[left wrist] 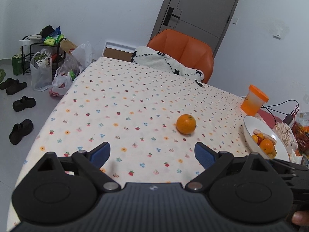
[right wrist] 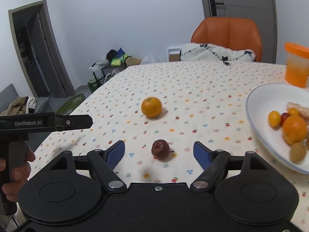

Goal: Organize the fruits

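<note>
Blue-padded fingers [left wrist: 202, 154] of the left gripper [left wrist: 152, 155] sit nearest in the left wrist view, spread wide apart with nothing between them, hovering over the flowered cloth of the desk [left wrist: 115, 100]. One orange [left wrist: 186, 124] lies loose on the cloth ahead and a little right of the gap, apart from everything else. At the right edge a white bowl [left wrist: 251, 123] already holds several fruits: another orange, small yellow ones, something red. An orange-lidded cup [left wrist: 255, 100] stands behind the bowl; an orange chair [left wrist: 185, 50] with a white blanket sits at the far side. Right wrist view: the right gripper [right wrist: 159, 152] is likewise released and empty, fingers [right wrist: 115, 152] wide, with a small dark wrinkled fruit [right wrist: 160, 148] on the cloth between the tips, not touched by either pad. Loose orange [right wrist: 151, 107] lies farther out, past it. Bowl [right wrist: 256, 100] at right with its fruits, near but not touching the right finger. Left gripper's body, held in a hand [right wrist: 17, 166], shows at the left edge. Judgement: well along, bowl partly filled; two fruits left on the desk. The dark fruit looks the next pick for the right side, the orange for the left.
</note>
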`<state>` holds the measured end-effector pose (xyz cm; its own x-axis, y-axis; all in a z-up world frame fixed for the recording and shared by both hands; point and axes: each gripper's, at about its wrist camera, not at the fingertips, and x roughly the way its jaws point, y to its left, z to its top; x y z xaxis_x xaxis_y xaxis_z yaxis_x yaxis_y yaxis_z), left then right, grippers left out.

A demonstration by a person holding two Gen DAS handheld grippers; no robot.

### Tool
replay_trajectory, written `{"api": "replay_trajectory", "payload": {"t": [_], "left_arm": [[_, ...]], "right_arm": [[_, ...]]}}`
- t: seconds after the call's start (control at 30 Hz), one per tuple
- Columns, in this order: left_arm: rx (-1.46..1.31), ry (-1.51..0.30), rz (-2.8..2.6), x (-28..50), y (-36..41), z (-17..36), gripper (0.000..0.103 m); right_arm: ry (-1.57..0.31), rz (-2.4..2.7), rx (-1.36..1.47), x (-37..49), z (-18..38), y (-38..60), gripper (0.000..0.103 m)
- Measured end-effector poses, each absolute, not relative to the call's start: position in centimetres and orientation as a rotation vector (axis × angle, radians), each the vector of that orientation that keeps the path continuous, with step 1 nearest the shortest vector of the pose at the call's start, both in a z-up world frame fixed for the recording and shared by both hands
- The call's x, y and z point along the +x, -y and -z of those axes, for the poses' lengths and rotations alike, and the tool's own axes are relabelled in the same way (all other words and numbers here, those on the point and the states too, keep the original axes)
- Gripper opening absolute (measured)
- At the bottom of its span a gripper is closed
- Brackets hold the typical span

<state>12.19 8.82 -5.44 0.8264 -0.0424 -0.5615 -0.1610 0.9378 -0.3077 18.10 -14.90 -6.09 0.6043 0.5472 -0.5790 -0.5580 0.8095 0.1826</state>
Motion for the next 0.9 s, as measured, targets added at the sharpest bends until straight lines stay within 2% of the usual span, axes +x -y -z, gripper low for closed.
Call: {"api": "replay_trajectory", "payload": {"t": [0.1,0.17,0.33,0.37,0.4,0.43,0.5,0.9], "left_arm": [[-0.357,-0.598,-0.057,12.5,-9.0,5.7,0.090],[-0.356,-0.599,-0.052,12.6,-9.1,5.8,0.089],[-0.356,-0.607,-0.040,13.4,-8.9,6.1,0.088],[-0.354,-0.609,-0.039,13.6,-8.8,6.2,0.087],[-0.354,-0.611,-0.037,13.7,-8.7,6.2,0.087],[-0.352,-0.614,-0.034,13.9,-8.6,6.2,0.086],[-0.348,-0.618,-0.028,14.4,-8.4,6.3,0.086],[-0.310,-0.635,0.015,17.3,-6.3,6.0,0.080]], "right_arm": [[-0.679,-0.636,-0.019,18.8,6.7,14.4,0.070],[-0.687,-0.644,-0.022,19.1,7.0,14.2,0.064],[-0.706,-0.657,-0.047,19.6,7.6,13.6,0.043],[-0.697,-0.657,-0.055,19.6,7.6,13.5,0.042],[-0.695,-0.655,-0.064,19.6,7.6,13.5,0.037],[-0.691,-0.650,-0.075,19.7,7.6,13.5,0.028],[-0.690,-0.651,-0.075,20.0,7.5,13.6,0.022],[-0.662,-0.630,-0.014,21.5,6.6,15.3,0.022]]}}
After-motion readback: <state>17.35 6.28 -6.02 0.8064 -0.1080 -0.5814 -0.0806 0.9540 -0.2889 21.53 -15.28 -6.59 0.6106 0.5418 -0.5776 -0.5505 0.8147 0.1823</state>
